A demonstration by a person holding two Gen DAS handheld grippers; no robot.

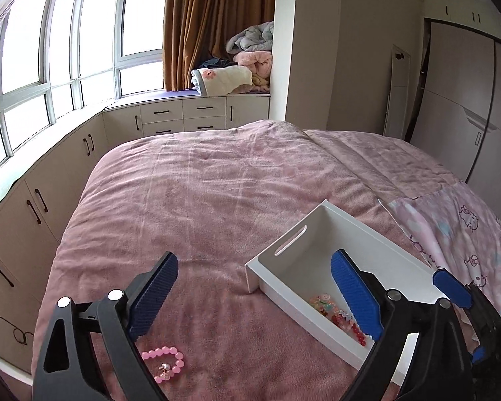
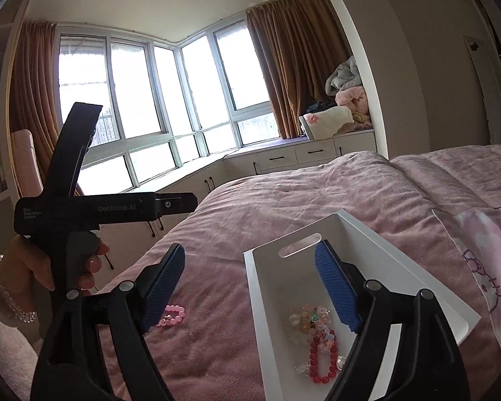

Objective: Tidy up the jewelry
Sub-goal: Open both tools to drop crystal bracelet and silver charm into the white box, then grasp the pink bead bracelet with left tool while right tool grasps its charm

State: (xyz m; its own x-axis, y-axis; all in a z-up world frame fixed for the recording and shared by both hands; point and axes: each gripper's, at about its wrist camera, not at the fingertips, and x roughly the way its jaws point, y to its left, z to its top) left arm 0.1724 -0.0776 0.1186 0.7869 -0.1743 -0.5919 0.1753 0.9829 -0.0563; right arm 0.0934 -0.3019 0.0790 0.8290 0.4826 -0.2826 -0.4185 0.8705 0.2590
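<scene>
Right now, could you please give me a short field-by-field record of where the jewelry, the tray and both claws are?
surface: pink bedspread
container: white tray, on the bedspread
in tray: red bead bracelet and a pile of mixed beaded pieces
outside tray: pink bead bracelet, on the bedspread left of the tray
left claw: open, empty, above the bedspread
right claw: open, empty, one finger over the tray
remaining: pink bead bracelet not yet in the tray
</scene>
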